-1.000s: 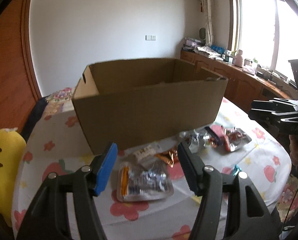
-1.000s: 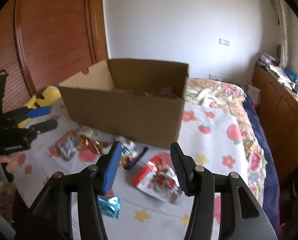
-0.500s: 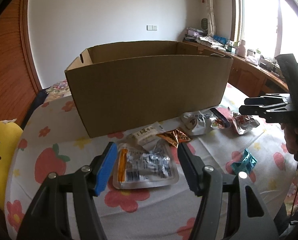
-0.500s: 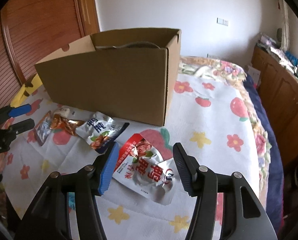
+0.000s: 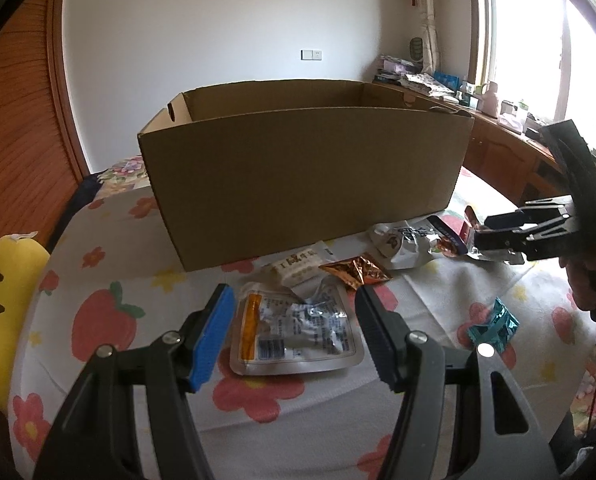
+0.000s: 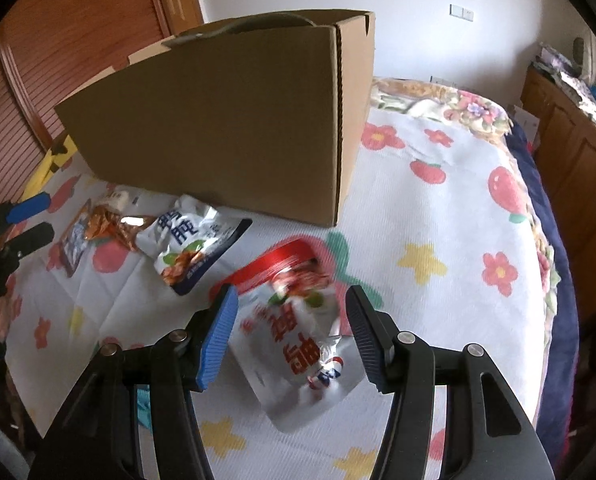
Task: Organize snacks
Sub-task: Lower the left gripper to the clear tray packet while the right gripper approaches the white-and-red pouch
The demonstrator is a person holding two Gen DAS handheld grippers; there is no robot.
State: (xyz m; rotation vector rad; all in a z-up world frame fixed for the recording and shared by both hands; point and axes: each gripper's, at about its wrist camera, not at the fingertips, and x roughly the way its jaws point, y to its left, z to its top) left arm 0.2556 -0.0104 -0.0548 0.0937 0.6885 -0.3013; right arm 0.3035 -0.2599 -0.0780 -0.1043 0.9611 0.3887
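In the left wrist view, one cardboard box (image 5: 302,176) was seen standing open-topped on the flower-printed surface (image 5: 109,320), its long side laid across the picture. Before it, six snack packets were counted: a clear pouch (image 5: 298,328), a small white packet (image 5: 298,268), a copper foil packet (image 5: 356,270), a white-and-blue pouch (image 5: 410,240), a teal wrapper (image 5: 494,326) and a partly hidden one by the right gripper (image 5: 478,236). The left gripper (image 5: 293,328) was held wide over the clear pouch, whose long axis ran across the picture; no contact could be told.

In the right wrist view, one red-and-white pouch (image 6: 293,320) was seen lying flat between the widely parted fingers, its long axis running away from the camera, red top toward the box (image 6: 217,120). The pads were not pressed on it
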